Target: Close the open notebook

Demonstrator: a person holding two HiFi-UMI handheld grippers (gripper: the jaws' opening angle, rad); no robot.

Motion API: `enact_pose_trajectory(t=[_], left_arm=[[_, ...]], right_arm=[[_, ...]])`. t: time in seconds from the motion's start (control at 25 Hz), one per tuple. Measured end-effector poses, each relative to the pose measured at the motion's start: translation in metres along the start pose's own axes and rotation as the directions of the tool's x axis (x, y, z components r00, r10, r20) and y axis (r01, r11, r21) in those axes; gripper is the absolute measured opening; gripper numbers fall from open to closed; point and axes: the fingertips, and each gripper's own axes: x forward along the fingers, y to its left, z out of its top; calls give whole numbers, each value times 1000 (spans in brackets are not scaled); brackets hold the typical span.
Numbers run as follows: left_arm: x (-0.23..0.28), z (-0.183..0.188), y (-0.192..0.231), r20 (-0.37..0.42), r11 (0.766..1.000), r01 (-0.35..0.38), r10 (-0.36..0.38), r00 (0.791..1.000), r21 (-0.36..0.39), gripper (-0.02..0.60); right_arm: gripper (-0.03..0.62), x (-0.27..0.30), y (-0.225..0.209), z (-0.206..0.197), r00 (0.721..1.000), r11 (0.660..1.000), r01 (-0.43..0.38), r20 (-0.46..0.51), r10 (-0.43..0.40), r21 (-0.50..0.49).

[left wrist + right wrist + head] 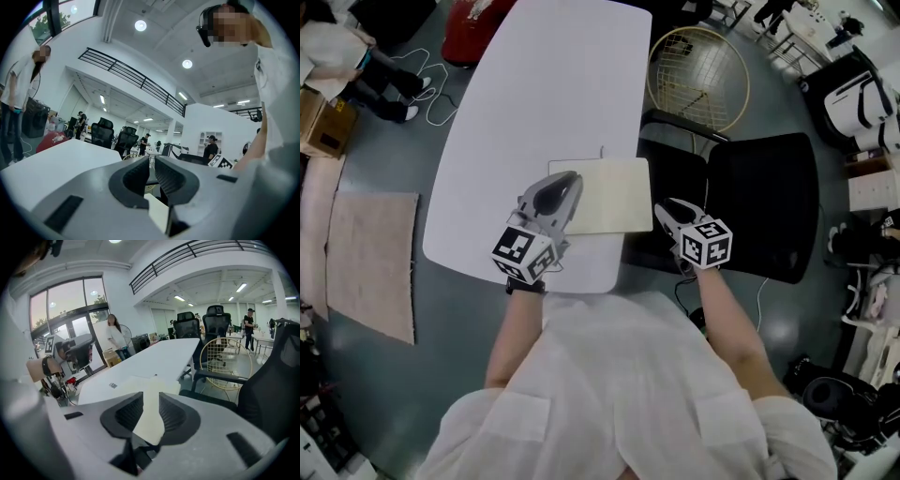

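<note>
Head view: The notebook [605, 192] lay flat at the near middle of the white worktop [553, 84]. It showed as one cream slab with no spine crease, so the closing looked done or nearly so. The left tool [567, 183] sat over its 9 o'clock edge. The right tool [664, 214] sat at its 3 o'clock edge, out past the worktop's rim and above a black chair [759, 202]. Next move, as I judged it: draw both tools clear without dragging the cover, then check it stayed flat.

Left gripper view: The jaws stood a narrow slot apart, with only background showing through, so nothing was gripped. A cream corner of the notebook [157, 211] showed below them at 6 o'clock.

Right gripper view: The jaws were partly open. The notebook's [140, 385] near corner ran into the gap from 12 o'clock. The gap was wider than any cover, so I read the pads as not pressing it. The tool was loose on the notebook, not clamped.
</note>
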Motion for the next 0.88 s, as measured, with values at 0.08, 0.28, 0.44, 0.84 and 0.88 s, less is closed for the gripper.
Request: enact_pose_trajectory(t=[0.08, 0.28, 0.44, 0.84, 0.88], left_arm=[[1, -5, -1, 4, 1000, 6, -6, 1000, 3, 34], [8, -23, -3, -11, 999, 36, -36, 999, -1, 34], [11, -31, -3, -22, 998, 56, -56, 998, -6, 34], [16, -52, -5, -41, 997, 75, -76, 996, -8, 34], [16, -55, -6, -46, 997, 80, -80, 996, -9, 34]], right_arm=[[114, 5, -1, -7, 1000, 1000, -4, -28, 4, 12], [150, 23, -5, -26, 995, 997, -7, -99, 15, 76], [181, 38, -4, -42, 984, 991, -18, -174, 40, 129], [203, 59, -13, -80, 951, 987, 14, -308, 37, 163], [209, 61, -15, -84, 949, 984, 17, -314, 40, 175]])
